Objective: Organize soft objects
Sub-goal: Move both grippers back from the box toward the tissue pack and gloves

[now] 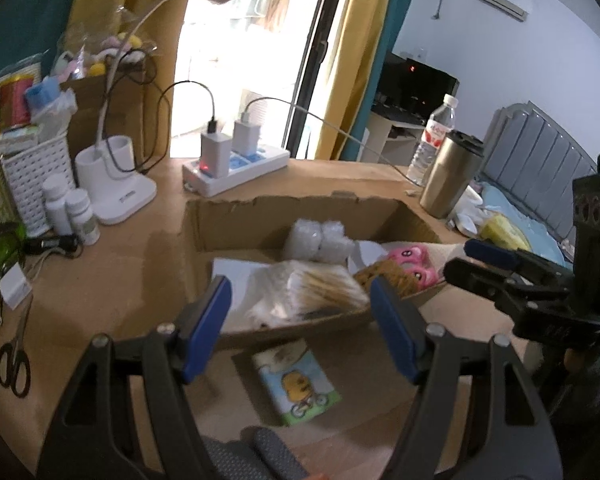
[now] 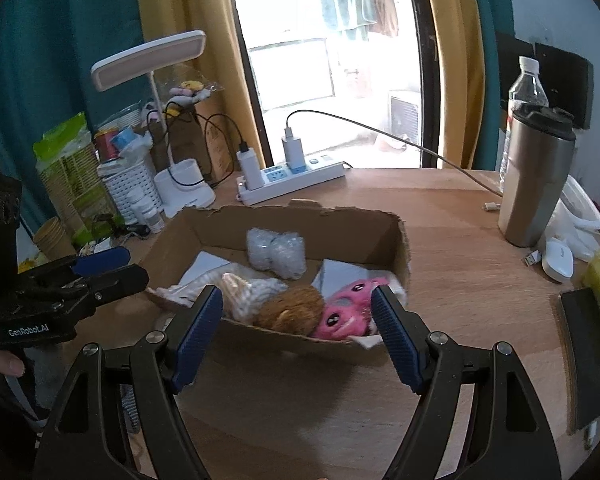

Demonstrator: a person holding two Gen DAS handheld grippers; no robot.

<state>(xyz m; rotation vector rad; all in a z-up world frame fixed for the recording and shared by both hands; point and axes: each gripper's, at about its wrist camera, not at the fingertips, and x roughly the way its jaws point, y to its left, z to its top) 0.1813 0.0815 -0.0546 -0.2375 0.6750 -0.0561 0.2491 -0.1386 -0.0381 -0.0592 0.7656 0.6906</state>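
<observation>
A torn cardboard box (image 1: 228,220) (image 2: 360,232) lies on the wooden desk. It holds two bubble-wrap rolls (image 1: 318,240) (image 2: 276,254), a white and beige knitted piece (image 1: 312,292) (image 2: 244,292), a brown plush (image 1: 392,276) (image 2: 292,308) and a pink plush with eyes (image 1: 412,266) (image 2: 344,314). A tissue packet with a cartoon print (image 1: 296,388) rests on the desk in front of the box. My left gripper (image 1: 300,330) (image 2: 134,266) hovers open above that packet, nothing between its fingers. My right gripper (image 2: 296,336) (image 1: 464,260) hangs open before the box's near wall, also empty.
Behind the box sit a power strip with chargers (image 1: 236,168) (image 2: 292,176) and a white desk lamp (image 1: 116,184) (image 2: 184,188). A steel tumbler (image 2: 536,180) (image 1: 448,176), water bottle (image 2: 526,84), mouse (image 2: 558,260) and phone (image 2: 584,356) stand right. Scissors (image 1: 14,364), pill bottles (image 1: 70,208) and a white basket (image 1: 36,176) crowd the left.
</observation>
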